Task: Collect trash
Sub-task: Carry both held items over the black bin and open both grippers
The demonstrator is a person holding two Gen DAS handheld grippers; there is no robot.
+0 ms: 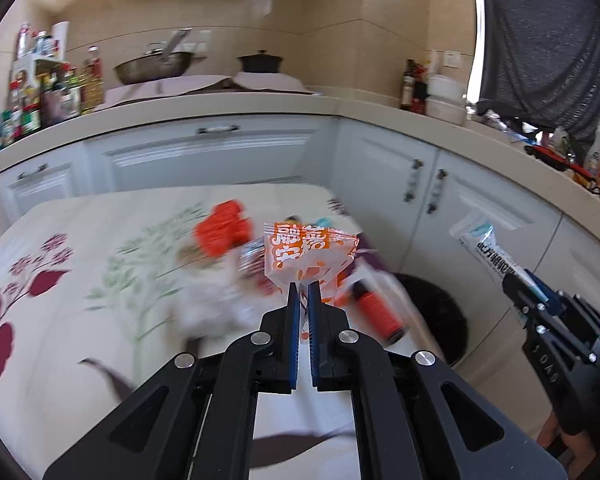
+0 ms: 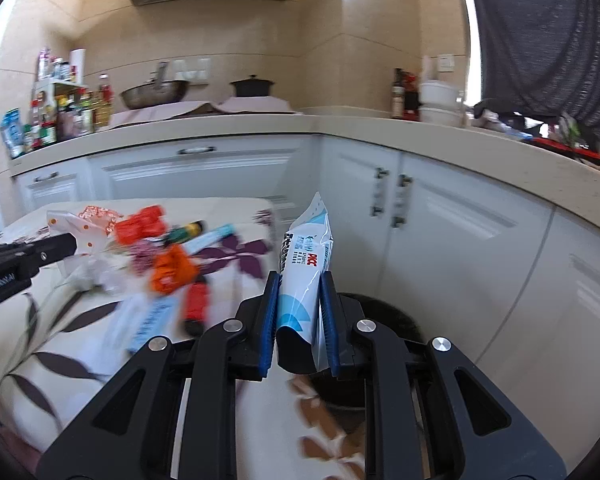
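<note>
Your left gripper [image 1: 304,286] has its blue pads [image 1: 294,332] pinched almost together on the lower edge of an orange-and-white snack wrapper [image 1: 306,254], which stands up just above and beyond the fingertips, clear of the table. Past those fingers and a little to their left, the rest of the trash pile [image 1: 236,264] lies blurred on the floral tablecloth [image 1: 60,280]: a red-orange packet [image 1: 222,232], crumpled white plastic and, just right of the fingertips, a red tube-shaped item [image 1: 380,314]. Beyond that to the right, a dark round bin [image 1: 440,316] sits on the floor against the white cabinets [image 1: 384,184].

Your right gripper [image 2: 299,280] is closed partway on a white-and-blue pouch [image 2: 304,256], the pads pressing its two sides. The pouch stands upright between the fingers, its top rising above the tips and its dark bottom end down near their base. The bin [image 2: 396,320] lies directly beyond and under these fingers, while the table's edge and the scattered wrappers sit off to their left.
</note>
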